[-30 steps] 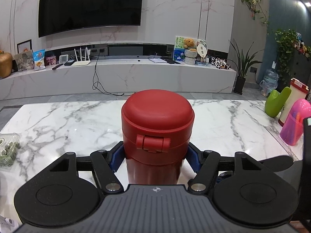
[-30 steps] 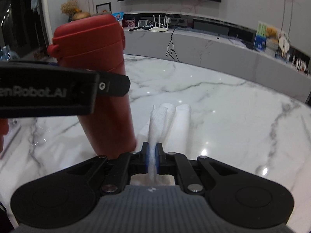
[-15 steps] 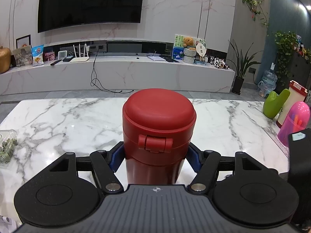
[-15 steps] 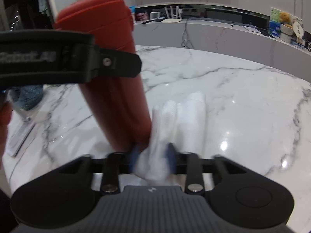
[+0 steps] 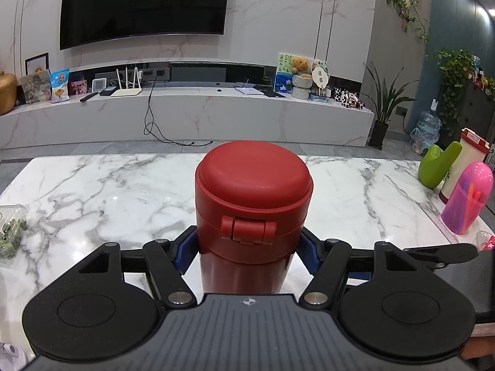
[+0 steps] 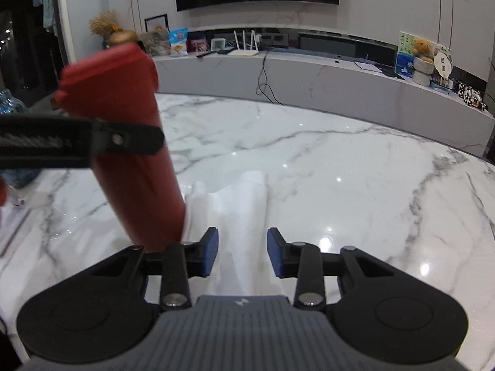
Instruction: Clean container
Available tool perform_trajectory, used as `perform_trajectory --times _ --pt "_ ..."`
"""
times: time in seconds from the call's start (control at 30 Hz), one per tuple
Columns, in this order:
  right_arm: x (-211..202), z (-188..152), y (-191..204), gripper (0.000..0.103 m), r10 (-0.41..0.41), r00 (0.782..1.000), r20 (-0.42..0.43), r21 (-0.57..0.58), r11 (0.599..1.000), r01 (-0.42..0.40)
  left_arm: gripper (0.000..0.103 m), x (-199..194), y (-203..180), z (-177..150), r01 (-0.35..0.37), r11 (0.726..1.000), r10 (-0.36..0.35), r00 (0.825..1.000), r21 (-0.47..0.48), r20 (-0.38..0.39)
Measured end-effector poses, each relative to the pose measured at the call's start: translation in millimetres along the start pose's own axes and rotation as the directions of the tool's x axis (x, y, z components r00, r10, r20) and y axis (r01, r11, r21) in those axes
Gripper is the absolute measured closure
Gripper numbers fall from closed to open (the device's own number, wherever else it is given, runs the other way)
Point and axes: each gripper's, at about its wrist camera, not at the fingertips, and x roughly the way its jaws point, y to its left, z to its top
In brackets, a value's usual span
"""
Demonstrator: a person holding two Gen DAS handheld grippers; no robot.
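Container under inspection: a tall red flask with a hinged flip lid (image 5: 253,213), lid closed. It is clamped at the neck band by my left gripper (image 5: 247,252), whose blue pads press on both sides of the body. In the right wrist view the flask (image 6: 130,154) leans slightly, its base just over or on the white marble counter (image 6: 340,170); I cannot tell whether it touches.

My right gripper (image 6: 243,255) has its jaws spread and closing. A white folded cloth (image 6: 244,204) lies on the counter between the blue pads (image 6: 211,255), which are not pressing on it. The far edge of the cloth rests against the lower side of the flask.

Assessment: the wiping step is in hand. The flask is secured, but the cloth is not gripped at this moment, so no wiping contact is being driven. I judge the task to be at an early or middle stage; nothing visible tells how much of the body has been cleaned.

Next move calls for closing the right gripper firmly on a bunched fold of the cloth, then drawing it along the flask wall while the left gripper resists the push. Risk: a loose pinch lets the cloth slip out.
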Motion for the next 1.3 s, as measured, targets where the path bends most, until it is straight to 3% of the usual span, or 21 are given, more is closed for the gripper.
perform_trajectory --times 0.27,0.43,0.87,1.1,1.3 --pt "21 -6 11 0.063 0.037 0.999 0.003 -0.058 0.998 -0.037 0.039 0 1 1 0.008 1.000 -0.008 1.000 0.010 -0.007" --pt "33 -8 8 0.052 0.049 0.999 0.002 -0.061 0.997 -0.049 0.039 -1 1 0 0.012 1.000 -0.012 1.000 0.012 -0.009" --pt "45 -22 10 0.053 0.047 0.999 0.027 -0.126 0.991 -0.043 0.039 -1 3 -2 0.024 1.000 -0.024 1.000 0.008 -0.003" --pt "40 -19 -3 0.069 0.012 1.000 0.004 -0.070 0.997 -0.011 0.038 -4 5 -5 0.028 1.000 -0.028 1.000 0.015 0.002" --pt "32 -15 -37 0.080 0.049 0.999 -0.014 0.147 0.988 -0.047 0.038 2 1 -11 0.038 0.999 -0.037 0.999 0.025 -0.017"
